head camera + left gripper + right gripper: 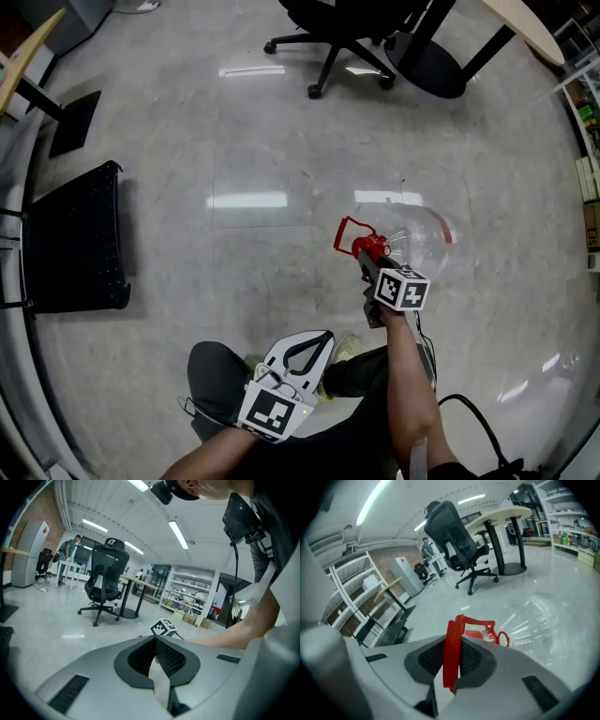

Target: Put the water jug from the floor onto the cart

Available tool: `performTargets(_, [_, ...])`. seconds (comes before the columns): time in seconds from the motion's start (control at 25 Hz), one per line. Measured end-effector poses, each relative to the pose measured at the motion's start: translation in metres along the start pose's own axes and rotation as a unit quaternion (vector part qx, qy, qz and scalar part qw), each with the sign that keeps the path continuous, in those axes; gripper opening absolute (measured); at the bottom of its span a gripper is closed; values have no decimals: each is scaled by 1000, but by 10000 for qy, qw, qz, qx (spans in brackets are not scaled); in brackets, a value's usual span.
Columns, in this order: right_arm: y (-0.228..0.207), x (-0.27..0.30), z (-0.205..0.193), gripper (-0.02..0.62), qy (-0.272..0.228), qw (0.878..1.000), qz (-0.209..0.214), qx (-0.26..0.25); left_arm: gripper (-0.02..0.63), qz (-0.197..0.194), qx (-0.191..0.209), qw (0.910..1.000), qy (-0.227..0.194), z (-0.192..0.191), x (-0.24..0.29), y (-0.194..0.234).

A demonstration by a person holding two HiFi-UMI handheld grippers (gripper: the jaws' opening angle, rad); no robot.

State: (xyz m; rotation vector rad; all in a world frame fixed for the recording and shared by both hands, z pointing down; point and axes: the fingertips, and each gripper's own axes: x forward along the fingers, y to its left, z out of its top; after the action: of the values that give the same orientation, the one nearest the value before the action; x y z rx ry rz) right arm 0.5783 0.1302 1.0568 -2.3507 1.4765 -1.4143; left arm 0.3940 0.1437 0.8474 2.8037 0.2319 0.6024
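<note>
The right gripper is clamped on the red handle of the water jug. In the right gripper view the handle strap stands upright between the two black pads, which press on it from both sides. The clear jug body lies directly ahead of the right gripper's jaws and slightly to their right, with its red cap just beyond the jaw tips and its neck turned toward them. Whether the jug body touches the floor cannot be determined. The left gripper is held nearer the person's body, behind and to the left of the right gripper. Its jaws are together with nothing between the pads. The right gripper's marker cube shows just ahead of the left gripper's jaw tips. A black platform lies well to the left of both grippers. An office chair stands well ahead of both grippers, beyond the jug.
</note>
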Motion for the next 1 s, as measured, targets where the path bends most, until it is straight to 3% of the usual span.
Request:
performTargets(0.16, [30, -120, 90, 49, -560, 9937, 143, 958, 5, -133, 33, 9999, -70, 105, -50, -43])
performTargets(0.24, [69, -175, 121, 49, -679, 9877, 375, 1359, 5, -183, 75, 9998, -73, 161, -85, -64])
performTargets(0.44, [247, -289, 186, 49, -553, 9726, 1569, 1623, 5, -130, 254, 9996, -67, 297, -181, -114])
performTargets(0.56, [372, -328, 222, 49, -374, 9549, 2461, 1621, 5, 130, 339, 9991, -223, 359, -235, -125])
performTargets(0.76, [529, -352, 244, 49, -69, 9276, 3408, 1531, 5, 854, 399, 9933, -665, 407, -319, -111])
performTargets(1.0, [664, -334, 223, 49, 488, 9071, 4053, 1027, 5, 1990, 372, 9728, -1121, 415, -427, -71])
